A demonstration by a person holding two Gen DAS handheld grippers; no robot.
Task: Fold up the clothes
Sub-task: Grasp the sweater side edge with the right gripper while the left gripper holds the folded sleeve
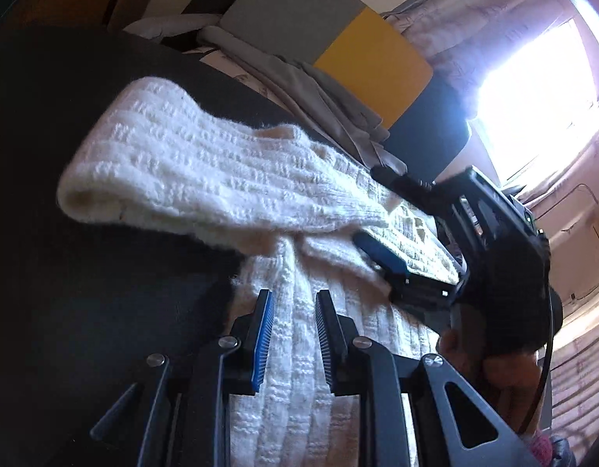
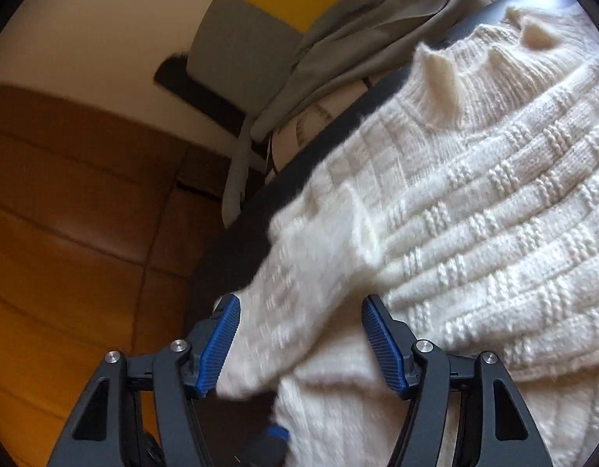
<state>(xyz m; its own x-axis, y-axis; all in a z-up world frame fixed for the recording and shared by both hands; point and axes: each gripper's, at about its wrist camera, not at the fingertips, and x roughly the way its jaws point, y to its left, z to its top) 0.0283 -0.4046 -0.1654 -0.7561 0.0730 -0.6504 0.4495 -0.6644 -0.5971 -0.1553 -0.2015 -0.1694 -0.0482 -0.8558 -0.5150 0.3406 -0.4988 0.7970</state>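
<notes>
A white cable-knit sweater (image 1: 206, 171) lies on a dark surface (image 1: 65, 272), one sleeve folded across the body. My left gripper (image 1: 293, 311) is open, its blue pads on either side of a ridge of knit without pinching it. My right gripper (image 1: 381, 214) shows in the left wrist view at the sweater's right side, its fingers over the knit. In the right wrist view the sweater (image 2: 474, 214) fills the right half, collar at the top. My right gripper (image 2: 299, 327) is open, with the sleeve lying between its blue pads.
A grey garment (image 1: 330, 105) lies crumpled beyond the sweater, also in the right wrist view (image 2: 357, 27). A grey and yellow panel (image 1: 338, 27) stands behind. A bright window (image 1: 540, 93) is at the right. A brown wooden floor (image 2: 73, 214) lies left of the dark surface's edge.
</notes>
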